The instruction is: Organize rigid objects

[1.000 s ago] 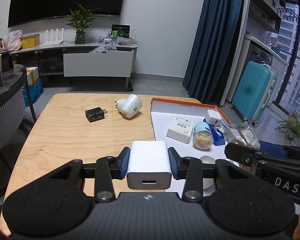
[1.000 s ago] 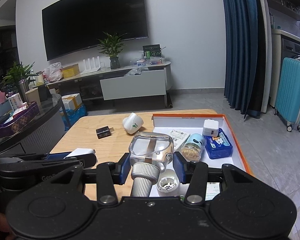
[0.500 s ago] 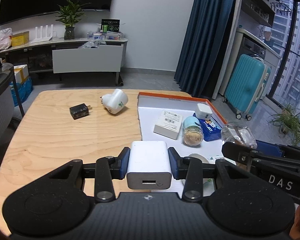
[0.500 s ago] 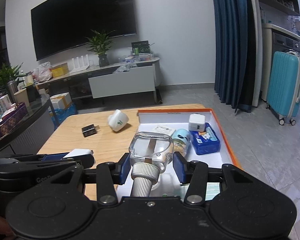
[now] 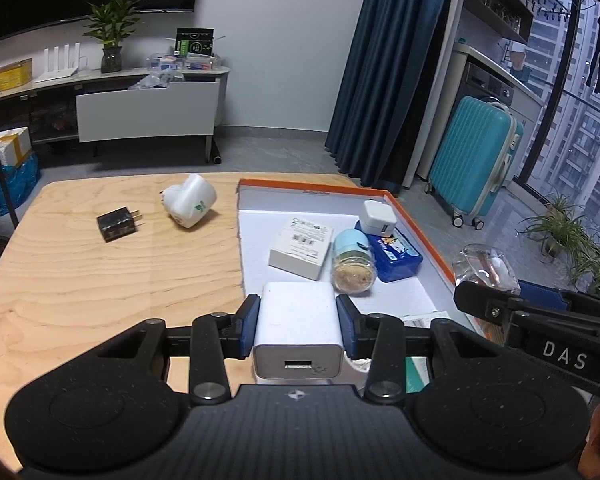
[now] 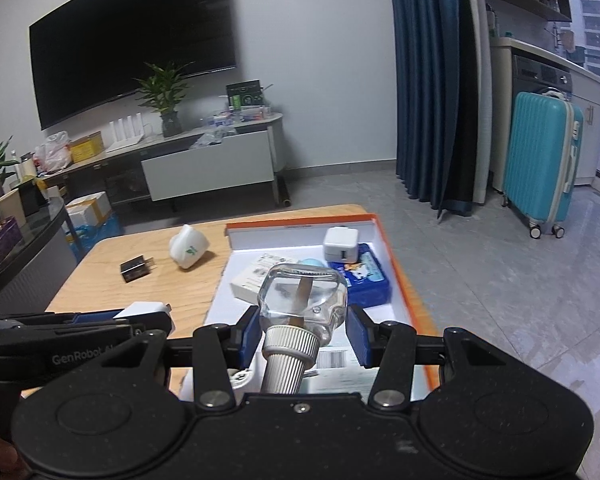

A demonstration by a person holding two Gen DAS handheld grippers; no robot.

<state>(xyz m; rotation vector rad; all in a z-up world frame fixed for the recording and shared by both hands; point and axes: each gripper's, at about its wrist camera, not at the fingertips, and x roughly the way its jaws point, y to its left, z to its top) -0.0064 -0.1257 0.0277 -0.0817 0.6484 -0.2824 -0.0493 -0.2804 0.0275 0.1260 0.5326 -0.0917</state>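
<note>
— While the pale wood-grain table [image 5: 100,280] fills more of the left view than before, what lies in the orange-rimmed tray [image 5: 414,224]?
— A flat white box [image 5: 302,252], a blue case [image 5: 396,254], a round jar [image 5: 354,266].
— And the grippers?
— The left gripper [image 5: 298,322] pinches a smooth white charger [image 5: 298,320]; the right gripper [image 6: 303,330] clamps a clear glass bottle [image 6: 302,300]. Both hang over the tray's near end.

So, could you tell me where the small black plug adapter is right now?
The black plug adapter lies on the wooden table, left of the orange tray, beside the white rounded plug.
</note>
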